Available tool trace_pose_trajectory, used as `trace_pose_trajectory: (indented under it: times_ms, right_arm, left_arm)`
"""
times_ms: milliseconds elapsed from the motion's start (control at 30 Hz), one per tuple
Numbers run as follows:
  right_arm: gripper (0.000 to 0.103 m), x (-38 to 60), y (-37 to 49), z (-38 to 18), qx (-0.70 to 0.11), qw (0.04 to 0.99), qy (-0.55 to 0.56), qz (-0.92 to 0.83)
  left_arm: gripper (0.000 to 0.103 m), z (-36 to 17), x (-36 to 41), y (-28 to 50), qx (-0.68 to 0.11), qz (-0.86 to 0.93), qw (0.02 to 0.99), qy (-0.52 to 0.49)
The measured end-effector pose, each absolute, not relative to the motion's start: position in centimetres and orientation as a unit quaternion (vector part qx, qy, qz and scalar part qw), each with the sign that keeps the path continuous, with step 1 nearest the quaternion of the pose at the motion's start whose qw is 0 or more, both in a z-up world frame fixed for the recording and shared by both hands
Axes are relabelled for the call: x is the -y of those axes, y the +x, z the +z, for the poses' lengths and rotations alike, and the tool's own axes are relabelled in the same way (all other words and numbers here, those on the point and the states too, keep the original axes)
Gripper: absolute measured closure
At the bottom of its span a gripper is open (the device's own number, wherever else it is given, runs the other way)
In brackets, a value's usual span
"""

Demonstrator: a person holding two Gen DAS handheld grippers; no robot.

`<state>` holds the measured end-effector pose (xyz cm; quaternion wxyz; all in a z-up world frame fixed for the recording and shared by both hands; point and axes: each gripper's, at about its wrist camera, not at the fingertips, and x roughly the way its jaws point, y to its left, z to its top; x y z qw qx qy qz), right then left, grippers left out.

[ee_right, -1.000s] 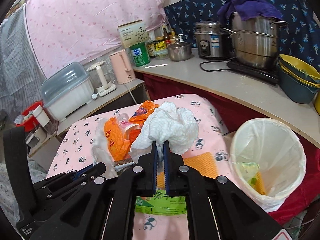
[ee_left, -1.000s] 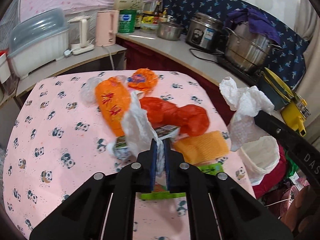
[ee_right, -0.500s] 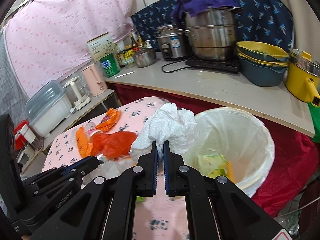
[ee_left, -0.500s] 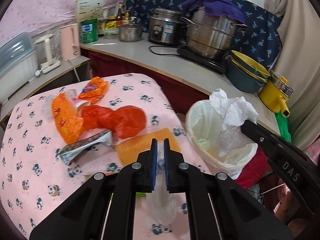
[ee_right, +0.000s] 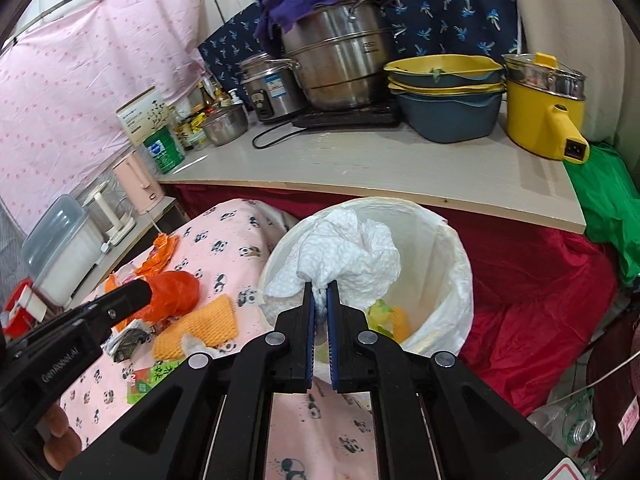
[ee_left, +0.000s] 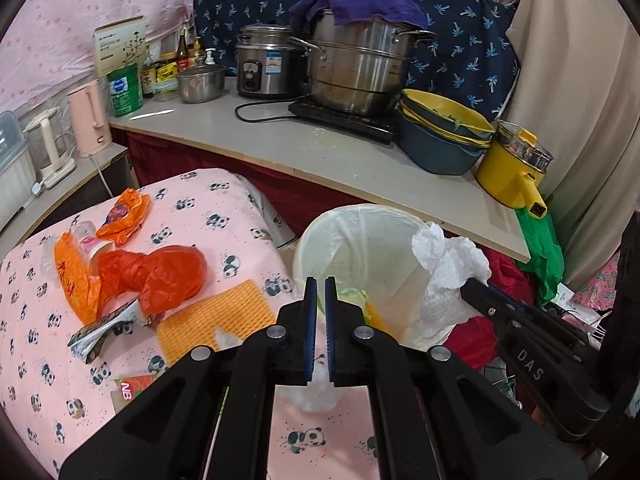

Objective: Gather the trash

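Observation:
My right gripper (ee_right: 320, 286) is shut on a crumpled white paper towel (ee_right: 352, 256) and holds it over the white-lined trash bin (ee_right: 452, 240). The towel also shows in the left wrist view (ee_left: 452, 260), above the bin (ee_left: 320, 232). My left gripper (ee_left: 320, 280) is shut on a clear plastic wrapper that hangs below its fingers (ee_left: 320, 394), near the bin's left rim. Trash lies on the panda tablecloth (ee_left: 40, 360): a red bag (ee_left: 160, 272), orange wrappers (ee_left: 124, 212), a yellow mesh piece (ee_left: 212, 320), a silver packet (ee_left: 100, 328).
A wooden counter (ee_left: 320, 148) behind the bin carries a big steel pot (ee_left: 360, 72), a rice cooker (ee_left: 268, 64), stacked basins (ee_left: 440, 136) and a yellow kettle (ee_left: 516, 164). Red cloth (ee_right: 540, 280) and a green bag (ee_right: 608, 196) lie right of the bin.
Both grippers have swung right from the table to the bin. The left lifted the clear wrapper off the trash pile; the right brought the paper towel over the bin's opening.

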<state>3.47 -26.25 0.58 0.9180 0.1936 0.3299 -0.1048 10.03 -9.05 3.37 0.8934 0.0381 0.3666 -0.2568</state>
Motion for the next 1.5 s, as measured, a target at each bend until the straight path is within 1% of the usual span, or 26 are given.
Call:
trace_pose_trajectory:
  times_ms: [133, 233, 267, 300, 333, 367, 400, 433, 500, 533, 733, 767, 800, 833, 900, 933, 967, 1067, 1200, 1500]
  right_arm:
    - [0.097, 27.4, 3.4, 0.1, -0.332, 0.915, 0.200, -0.113]
    - [0.097, 27.6, 3.2, -0.4, -0.336, 0.913, 0.199, -0.117]
    - [0.097, 27.6, 3.2, -0.7, -0.338, 0.912, 0.199, -0.118]
    - [0.097, 27.7, 3.2, -0.9, -0.340, 0.911, 0.200, -0.118]
    - [0.097, 27.8, 3.2, -1.1, -0.342, 0.910, 0.201, -0.118]
    - [0.098, 27.8, 3.2, -1.3, -0.345, 0.909, 0.201, -0.118]
    - [0.098, 27.8, 3.2, -1.5, -0.346, 0.909, 0.202, -0.118]
    - [0.098, 27.9, 3.2, -1.7, -0.347, 0.908, 0.202, -0.118]
    - [0.098, 27.9, 3.3, -2.0, -0.350, 0.907, 0.203, -0.118]
    - [0.098, 27.9, 3.3, -2.2, -0.351, 0.906, 0.204, -0.117]
    - [0.097, 27.9, 3.7, -3.1, -0.362, 0.902, 0.206, -0.117]
    - [0.098, 27.9, 3.7, -3.3, -0.363, 0.901, 0.206, -0.116]
    - [0.097, 27.9, 3.8, -3.4, -0.365, 0.901, 0.206, -0.116]
    - [0.097, 27.8, 3.8, -3.5, -0.366, 0.900, 0.205, -0.116]
    - [0.097, 27.8, 3.9, -3.7, -0.368, 0.899, 0.205, -0.115]
    - [0.097, 27.8, 4.0, -3.7, -0.369, 0.899, 0.205, -0.115]
    - [0.097, 27.8, 4.1, -3.8, -0.370, 0.899, 0.205, -0.114]
    - [0.097, 27.8, 4.3, -3.9, -0.372, 0.898, 0.205, -0.113]
    - [0.097, 27.8, 4.5, -3.8, -0.371, 0.899, 0.204, -0.112]
    - [0.097, 28.4, 4.8, -3.2, -0.363, 0.902, 0.204, -0.116]
  left_arm:
    - [0.099, 3.7, 9.7, 10.4, -0.364, -0.263, 0.892, 0.042]
    - [0.097, 2.6, 9.3, 10.9, -0.384, -0.259, 0.885, 0.041]
    - [0.095, 2.0, 9.0, 11.0, -0.392, -0.256, 0.883, 0.041]
    - [0.082, 1.2, 8.8, 11.1, -0.403, -0.252, 0.879, 0.042]
    - [0.072, 0.4, 8.5, 11.3, -0.414, -0.246, 0.876, 0.041]
    - [0.049, -0.6, 8.0, 11.3, -0.425, -0.236, 0.873, 0.036]
    - [0.039, -1.3, 7.7, 11.1, -0.428, -0.231, 0.873, 0.028]
    - [0.038, -1.9, 7.3, 10.9, -0.433, -0.230, 0.871, 0.022]
    - [0.033, -3.5, 7.5, 10.4, -0.449, -0.246, 0.859, 0.030]
    - [0.032, -4.5, 7.7, 10.2, -0.454, -0.249, 0.855, 0.039]
    - [0.034, -8.5, 8.9, 10.4, -0.473, -0.242, 0.845, 0.069]
    - [0.038, -8.9, 9.0, 10.6, -0.475, -0.241, 0.844, 0.070]
    - [0.045, -9.2, 9.1, 10.7, -0.478, -0.242, 0.841, 0.070]
    - [0.049, -9.5, 9.1, 10.8, -0.482, -0.243, 0.839, 0.071]
    - [0.066, -10.0, 9.2, 11.1, -0.486, -0.243, 0.837, 0.070]
    - [0.073, -10.0, 9.1, 11.1, -0.484, -0.243, 0.838, 0.069]
    - [0.085, -9.9, 9.1, 11.3, -0.486, -0.249, 0.835, 0.067]
    - [0.092, -9.4, 8.8, 11.7, -0.486, -0.254, 0.834, 0.052]
    - [0.094, -8.1, 8.8, 11.9, -0.475, -0.258, 0.841, 0.042]
    - [0.094, -4.5, 10.2, 12.8, -0.444, -0.275, 0.853, 0.027]
